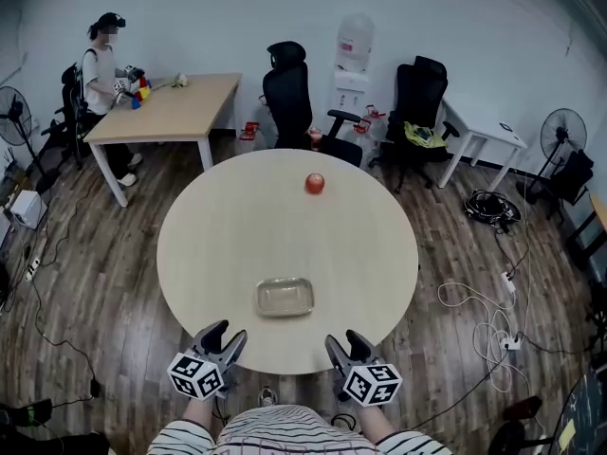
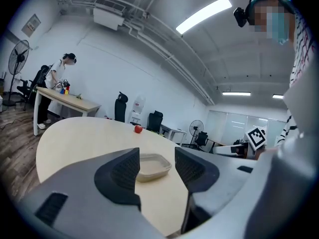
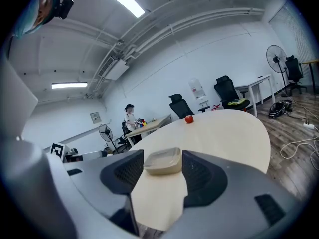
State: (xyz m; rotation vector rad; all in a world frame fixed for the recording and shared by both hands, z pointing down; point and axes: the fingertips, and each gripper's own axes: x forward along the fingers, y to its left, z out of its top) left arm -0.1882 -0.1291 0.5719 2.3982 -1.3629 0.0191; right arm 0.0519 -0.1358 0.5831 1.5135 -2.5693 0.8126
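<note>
The left gripper (image 1: 224,334) and right gripper (image 1: 347,339) hover with jaws apart and empty at the round table's (image 1: 228,226) near edge, a shallow tray (image 1: 284,297) just ahead between them and a red fruit (image 1: 315,184) well beyond.

Right gripper (image 3: 163,176), jaws apart, faces a shallow tray (image 3: 162,161); red fruit (image 3: 189,119) lies beyond.

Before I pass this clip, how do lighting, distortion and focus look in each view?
Head view: even light, sharp tray, wide-angle bend toward the edges. Left gripper view: strong fisheye, dark corners, ceiling strip light blown out. Right gripper view: same fisheye and dark corners, tray crisp.
</note>
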